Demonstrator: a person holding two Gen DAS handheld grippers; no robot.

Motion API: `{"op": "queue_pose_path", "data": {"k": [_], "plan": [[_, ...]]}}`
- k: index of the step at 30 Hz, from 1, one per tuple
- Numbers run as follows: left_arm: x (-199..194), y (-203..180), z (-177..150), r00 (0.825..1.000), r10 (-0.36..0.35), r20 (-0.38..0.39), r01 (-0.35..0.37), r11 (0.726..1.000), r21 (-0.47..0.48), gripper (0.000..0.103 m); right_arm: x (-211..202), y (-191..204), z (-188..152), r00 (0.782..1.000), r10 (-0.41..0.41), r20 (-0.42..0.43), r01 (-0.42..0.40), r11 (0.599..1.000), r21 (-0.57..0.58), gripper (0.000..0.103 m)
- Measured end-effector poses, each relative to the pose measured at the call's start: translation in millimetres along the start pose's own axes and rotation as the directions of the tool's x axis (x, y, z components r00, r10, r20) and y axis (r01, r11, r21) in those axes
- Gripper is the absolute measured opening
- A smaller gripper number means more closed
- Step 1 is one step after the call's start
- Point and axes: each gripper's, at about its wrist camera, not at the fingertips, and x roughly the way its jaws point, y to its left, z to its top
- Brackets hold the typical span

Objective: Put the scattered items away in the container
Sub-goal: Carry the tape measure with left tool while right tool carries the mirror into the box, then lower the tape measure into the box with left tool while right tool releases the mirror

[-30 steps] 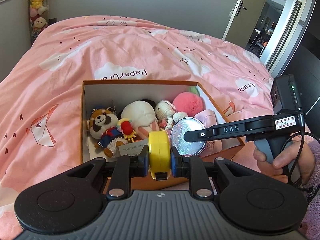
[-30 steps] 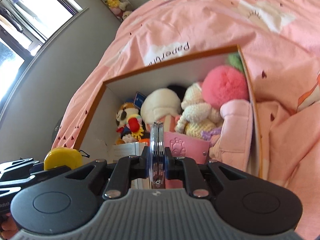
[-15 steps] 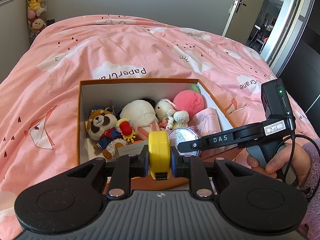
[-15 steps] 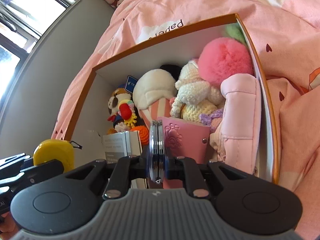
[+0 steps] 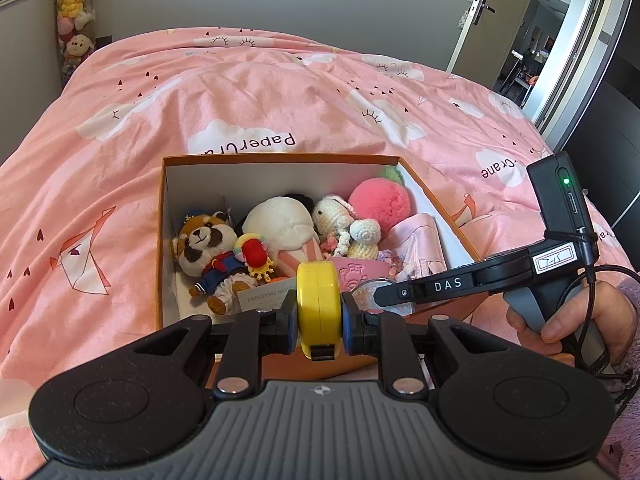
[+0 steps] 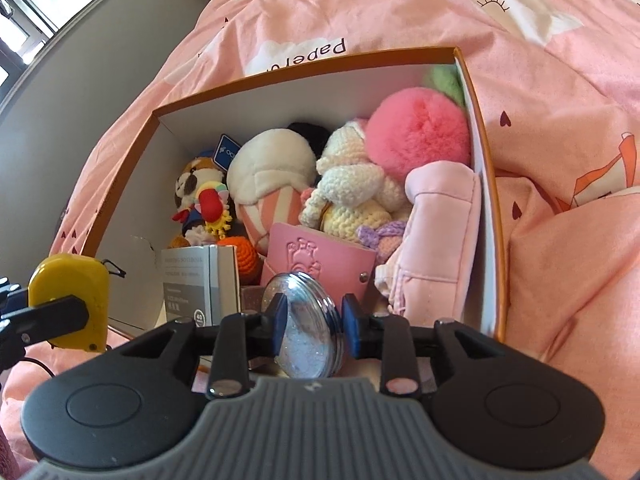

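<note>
An orange cardboard box (image 5: 280, 157) (image 6: 304, 65) sits on the pink bed, packed with plush toys, a pink wallet (image 6: 320, 256) and a small grey book (image 6: 196, 280). My left gripper (image 5: 319, 326) is shut on a yellow tape measure (image 5: 319, 300) above the box's near edge; the tape measure (image 6: 70, 288) also shows at the left of the right wrist view. My right gripper (image 6: 315, 314) hangs over the box's near right corner, its jaws opening. A round glittery compact (image 6: 304, 332) lies tilted between the pads, which no longer press on it.
The pink printed duvet (image 5: 280, 92) surrounds the box on all sides. A hand (image 5: 576, 320) holds the right gripper's handle at the right. Plush toys (image 5: 74, 12) hang in the far left corner, and an open door (image 5: 480, 12) is at the back right.
The right gripper dipped lower into the box with the compact. Its jaws then parted and the compact tipped from edge-on to slanted. The left gripper held still with the tape measure.
</note>
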Motion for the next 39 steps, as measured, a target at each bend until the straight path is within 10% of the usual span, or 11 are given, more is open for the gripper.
{"op": "queue_pose_path", "data": {"k": [12, 27, 39], "plan": [[1.4, -0.4, -1.2, 1.0, -0.02, -0.01, 0.02, 1.0, 0.008, 0.023, 15.0, 16.2, 2.6, 0.999, -0.032, -0.029, 0.03, 0.997, -0.07, 0.034], [11.9, -19.6, 29.3, 0.99, -0.139, 0.037, 0.139, 0.99, -0.003, 0.023, -82.8, 7.1, -25.5, 0.951, -0.051, 0.305, 0.064, 0.997, -0.034, 0.045], [88.3, -23.0, 19.9, 0.975, -0.207, -0.074, 0.196, 0.971, -0.137, 0.023, -85.6, -20.1, -43.4, 0.948, -0.043, 0.316, 0.015, 0.996, 0.092, 0.045]]}}
